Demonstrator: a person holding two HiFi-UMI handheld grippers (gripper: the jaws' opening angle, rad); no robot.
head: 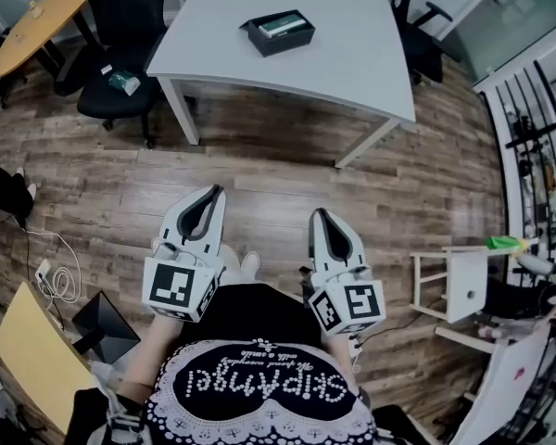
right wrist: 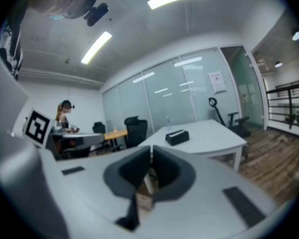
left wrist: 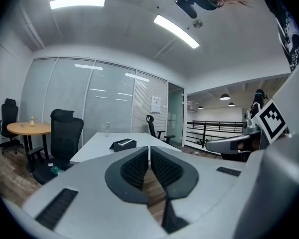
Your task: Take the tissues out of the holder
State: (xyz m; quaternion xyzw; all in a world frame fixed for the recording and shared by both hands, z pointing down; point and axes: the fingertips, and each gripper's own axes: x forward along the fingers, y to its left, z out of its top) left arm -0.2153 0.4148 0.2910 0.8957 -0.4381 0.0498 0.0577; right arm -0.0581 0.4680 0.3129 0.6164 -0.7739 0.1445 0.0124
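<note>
1. Head view: the left gripper (head: 213, 193) and the right gripper (head: 321, 215) are held side by side over the wooden floor (head: 259, 156), close to the person's body and pointing forward. Each has its jaws clenched together with nothing between them. The black holder (head: 278, 33) sits on the white tabletop (head: 361, 54), straight ahead of both grippers and well apart from them. The tissues (head: 285, 25) lie inside it
2. Left gripper view: on the left gripper (left wrist: 149, 152) the ribbed pads meet at the tips and grasp nothing. The holder (left wrist: 123, 144) shows just up and left of the jaw tips but far beyond them, resting on the tabletop (left wrist: 97, 144). A black office chair (left wrist: 65, 133) stands further to the left of the gripper
3. Right gripper view: the right gripper (right wrist: 151, 156) is likewise clenched and empty, its jaws pressed together. The holder (right wrist: 177, 137) lies up and right of the tips, far ahead, on the tabletop (right wrist: 214, 136)
</note>
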